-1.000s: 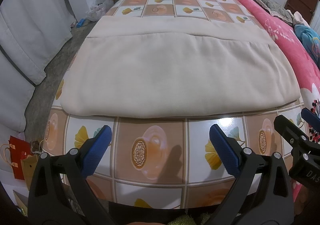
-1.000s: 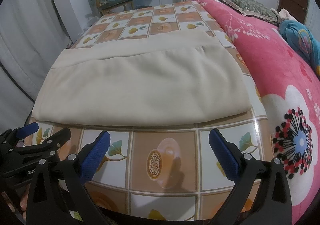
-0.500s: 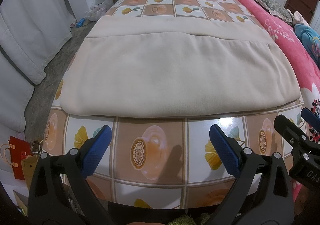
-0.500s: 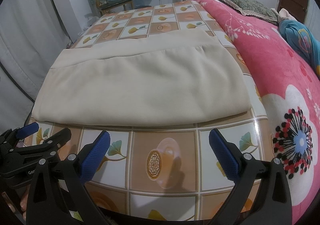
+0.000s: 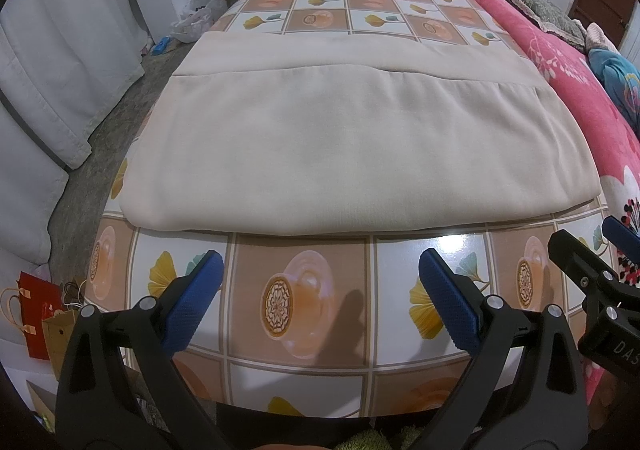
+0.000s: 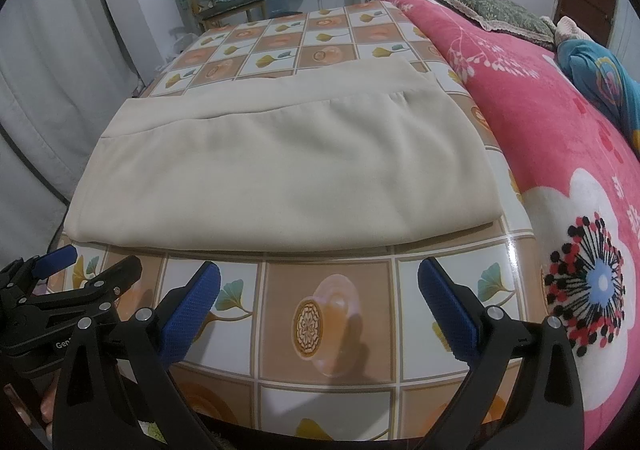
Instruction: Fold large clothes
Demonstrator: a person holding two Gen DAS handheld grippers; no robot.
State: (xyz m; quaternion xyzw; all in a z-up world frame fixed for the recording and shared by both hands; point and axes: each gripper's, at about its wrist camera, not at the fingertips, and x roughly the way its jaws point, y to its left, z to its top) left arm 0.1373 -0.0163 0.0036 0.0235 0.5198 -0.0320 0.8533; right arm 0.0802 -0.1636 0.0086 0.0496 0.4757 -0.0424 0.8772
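A: Beige garment (image 5: 352, 146) first; flat on the tiled tablecloth (image 5: 304, 290), already doubled over, upper layer ending short of the far hem.

B: Left gripper (image 5: 320, 290): released, blue pads spread wide, nothing between; right gripper (image 6: 320, 290) likewise agape and empty.

A: From either gripper, garment straight ahead, near folded edge apart from the pads by a band of bare tablecloth; long axis crosswise, left to right.

B: Left gripper nearer the garment's left corner, right gripper nearer the right corner; likely a grab at both near corners next.

A: Seen only from the left: floor beside the garment's left edge, red paper bag (image 5: 34, 314); seen best from the right: pink blanket (image 6: 552, 138) just beside the garment's right edge.
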